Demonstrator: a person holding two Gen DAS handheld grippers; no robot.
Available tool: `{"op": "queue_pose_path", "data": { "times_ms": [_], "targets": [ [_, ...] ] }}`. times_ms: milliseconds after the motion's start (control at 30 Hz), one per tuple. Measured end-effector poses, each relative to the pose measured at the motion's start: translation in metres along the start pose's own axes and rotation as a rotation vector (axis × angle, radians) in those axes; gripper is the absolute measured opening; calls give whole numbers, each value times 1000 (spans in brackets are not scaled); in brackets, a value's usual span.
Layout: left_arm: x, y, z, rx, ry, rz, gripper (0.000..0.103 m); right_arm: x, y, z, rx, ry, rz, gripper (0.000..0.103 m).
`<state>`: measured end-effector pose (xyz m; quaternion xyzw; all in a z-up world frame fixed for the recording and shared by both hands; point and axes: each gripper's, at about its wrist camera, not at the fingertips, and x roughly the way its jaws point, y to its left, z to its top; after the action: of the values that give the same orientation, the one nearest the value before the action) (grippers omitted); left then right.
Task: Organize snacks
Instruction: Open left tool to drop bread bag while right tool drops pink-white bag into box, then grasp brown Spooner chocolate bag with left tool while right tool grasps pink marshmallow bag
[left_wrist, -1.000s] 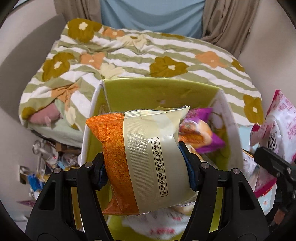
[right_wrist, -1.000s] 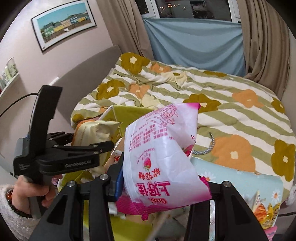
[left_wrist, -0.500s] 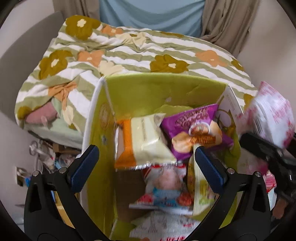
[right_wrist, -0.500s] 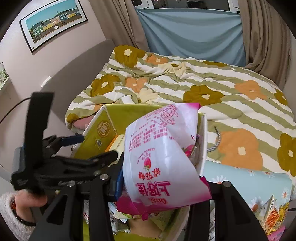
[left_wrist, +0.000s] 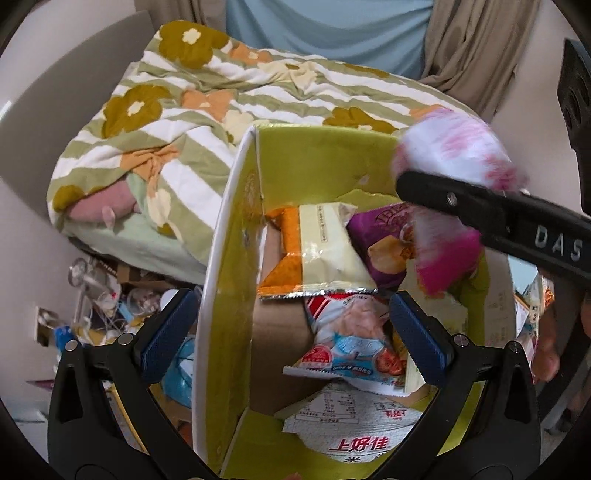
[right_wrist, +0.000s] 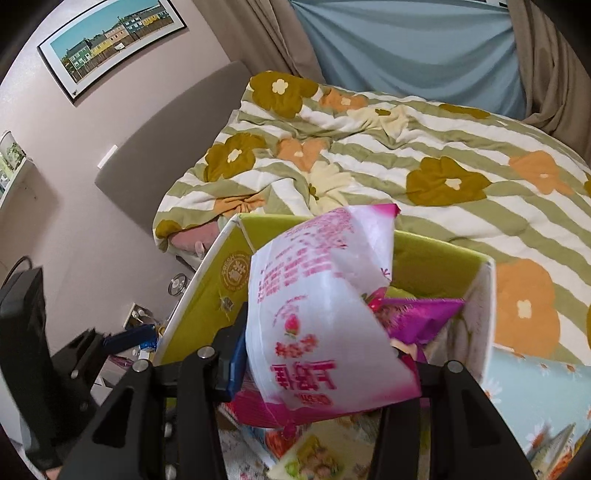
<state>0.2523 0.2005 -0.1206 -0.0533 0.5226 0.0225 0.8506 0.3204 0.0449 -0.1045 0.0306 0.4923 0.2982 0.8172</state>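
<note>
Green box (left_wrist: 236, 236): open-topped, directly below both tools, partly filled.
Pink-and-white bag (right_wrist: 317, 325): between the pads of the right gripper (right_wrist: 325, 365), whose jaws have just been opening a little; it hangs over the box, not yet dropped.
Orange-and-cream packet (left_wrist: 317, 254): already inside, ahead of the left gripper (left_wrist: 291, 332), which stands wide and empty.
Purple bag (left_wrist: 384, 240), red-and-blue packet (left_wrist: 351, 339): stowed.
More snacks lie outside to the right, judged still to be packed.
</note>
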Motion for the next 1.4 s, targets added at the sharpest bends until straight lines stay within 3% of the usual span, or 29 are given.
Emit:
{"op": "queue_pose_path", "data": {
  "times_ms": [67, 100, 133, 467, 867, 1133, 1400],
  "targets": [
    [3, 2, -4, -9, 9, -3, 103, 4, 1, 0, -2, -15, -1, 68],
    [4, 2, -6, -15, 15, -6, 103, 4, 1, -1, 3, -22, 1, 95],
    [5, 3, -7, -17, 14, 1, 103, 3, 1, -2, 9, -29, 2, 103],
    [-8, 0, -9, -14, -6, 23, 103, -17, -1, -19, -7, -62, -29, 103],
    [-70, -29, -16, 59, -107, -8, 103, -98, 13, -34, -19, -156, -94, 103],
    [-100, -95, -39, 140, -140, -82, 103, -162, -7, -74, 13, -199, -156, 103],
    [-113, -179, -74, 200, -150, -116, 103, -233, -57, -127, 30, -237, -254, 103]
  ]
}}
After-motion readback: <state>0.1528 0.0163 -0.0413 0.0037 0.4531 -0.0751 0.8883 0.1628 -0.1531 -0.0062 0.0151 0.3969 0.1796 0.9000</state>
